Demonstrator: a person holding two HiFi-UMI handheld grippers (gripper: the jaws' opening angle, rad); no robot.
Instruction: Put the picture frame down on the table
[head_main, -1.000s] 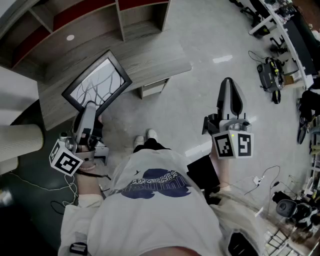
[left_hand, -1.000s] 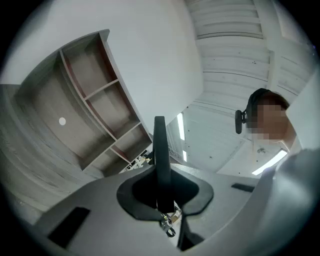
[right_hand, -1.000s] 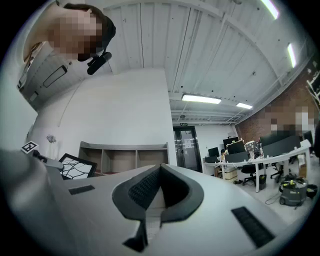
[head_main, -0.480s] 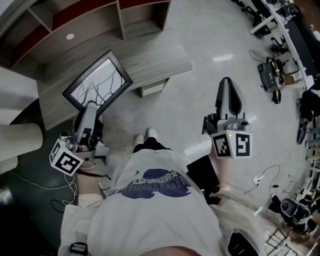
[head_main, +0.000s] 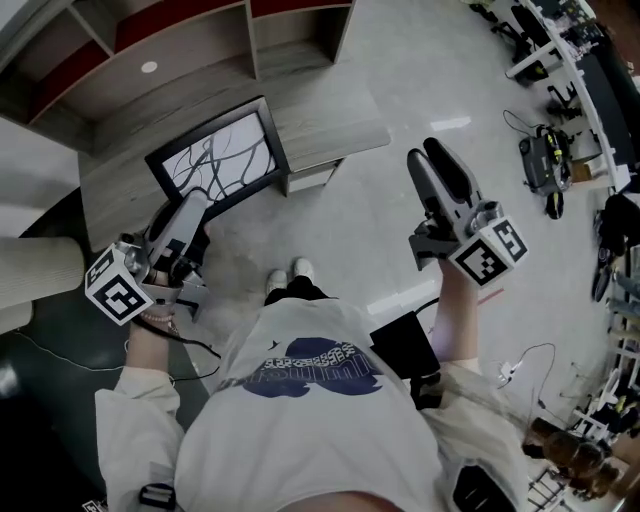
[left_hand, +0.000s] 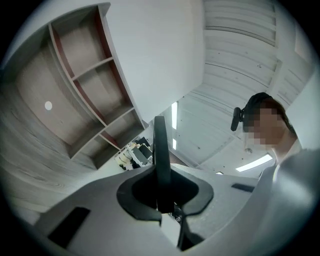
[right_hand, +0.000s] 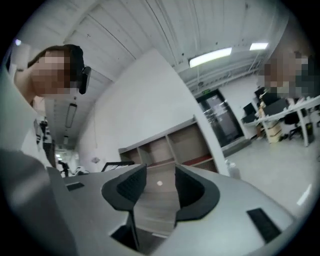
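The picture frame (head_main: 222, 158) is a flat rectangle with a thin dark border. Its white face carries dark branching lines. It hangs tilted above the near part of the table (head_main: 325, 125), face up toward the head camera. No view shows whether its lower edge touches the tabletop.

The left gripper (head_main: 196, 212) holds the frame by its near edge. In the left gripper view the border appears as a narrow dark blade (left_hand: 160, 150) standing upright between the jaws, which are clamped onto it. Holding one edge leaves the rest of the frame free to swing down flat; lowering it appears to be the step in hand.

The right gripper (head_main: 432, 160) is raised over the floor (head_main: 400, 60), well apart from the frame. Its jaws stand apart with nothing between them, and their inner pads (right_hand: 131, 186) look dark and ribbed. It plays no part in the hold.

The table has a pale wood-grain top with a rounded corner. A shelf unit (head_main: 190, 45) of the same grain, with reddish inner panels, stands behind it.
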